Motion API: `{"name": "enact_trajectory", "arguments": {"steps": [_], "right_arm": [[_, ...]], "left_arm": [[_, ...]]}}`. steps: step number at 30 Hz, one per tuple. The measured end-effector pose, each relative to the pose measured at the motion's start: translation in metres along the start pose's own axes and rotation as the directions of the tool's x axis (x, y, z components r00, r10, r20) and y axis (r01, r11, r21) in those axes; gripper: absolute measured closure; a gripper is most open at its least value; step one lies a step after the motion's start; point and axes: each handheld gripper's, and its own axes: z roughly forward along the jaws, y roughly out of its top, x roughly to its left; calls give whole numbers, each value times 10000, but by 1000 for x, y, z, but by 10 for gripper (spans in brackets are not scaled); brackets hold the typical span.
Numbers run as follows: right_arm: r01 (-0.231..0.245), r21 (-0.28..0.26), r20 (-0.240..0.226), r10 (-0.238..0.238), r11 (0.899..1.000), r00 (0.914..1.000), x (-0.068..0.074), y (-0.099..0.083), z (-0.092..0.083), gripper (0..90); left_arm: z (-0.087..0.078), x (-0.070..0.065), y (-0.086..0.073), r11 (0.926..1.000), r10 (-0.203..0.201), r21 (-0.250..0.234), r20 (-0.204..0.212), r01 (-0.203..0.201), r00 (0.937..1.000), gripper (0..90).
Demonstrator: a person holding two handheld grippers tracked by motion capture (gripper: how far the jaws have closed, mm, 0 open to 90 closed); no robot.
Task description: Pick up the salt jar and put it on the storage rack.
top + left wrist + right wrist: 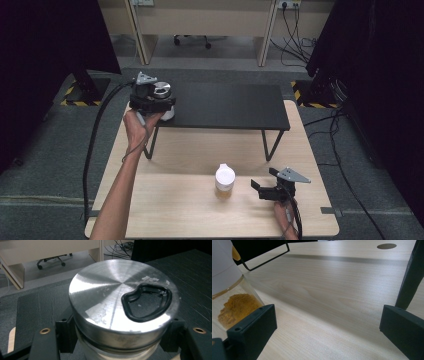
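Pale wood surface (175, 200), black shelf (225, 105). Your left gripper (120, 340) fingers clamped under metal-lidded jar (120, 297): rigid, slick, likely weighty. Right gripper (327, 327) fingers apart.

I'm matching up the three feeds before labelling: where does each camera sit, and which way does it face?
High view: above the person's side, looking forward and down on the wooden table; forearms, left gripper and right gripper show.
Left gripper view: on that gripper, looking over the metal-lidded jar clamped between its black jaws, toward the black shelf.
Right gripper view: low over the table, open jaws, spice jar at left.
Shared: both jars show from above too.
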Motion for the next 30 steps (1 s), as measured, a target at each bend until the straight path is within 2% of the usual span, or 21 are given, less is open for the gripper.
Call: {"name": "enact_trajectory", "arguments": {"steps": [4, 8, 13, 16, 17, 19, 22, 30], "right_arm": [[-62, -56, -61, 62, 10000, 10000, -2, -1, 0, 12], [-40, -35, -50, 40, 10000, 10000, -1, 0, 0, 12], [-34, -36, -29, 34, 10000, 10000, -1, -1, 0, 12], [-32, -33, -22, 32, 10000, 10000, 0, 0, 0, 12], [-37, -24, -25, 37, 10000, 10000, -1, 0, 0, 12], [-32, -24, -29, 31, 10000, 10000, -1, 0, 0, 12], [-14, -15, -30, 14, 10000, 10000, -1, 0, 0, 12], [17, -19, -11, -17, 10000, 10000, 0, 0, 0, 12]], "left_arm": [[5, 1, -2, 10000, -75, -31, -105, 75, 9999, 312], [5, -1, -4, 9999, 80, -132, -149, -82, 9999, 311], [6, -1, -5, 9998, 82, -160, -132, -84, 9999, 288], [9, 4, -2, 9989, -446, -152, 151, 448, 9989, 38], [9, 3, -2, 9989, -443, -170, 97, 445, 9990, 7], [7, -1, -3, 9986, -442, -295, -136, 437, 9989, 0], [1, -4, -5, 9974, -508, -529, -265, 493, 9984, 0], [-14, 0, -7, 9975, -250, -659, -110, 242, 9996, 0]]}}
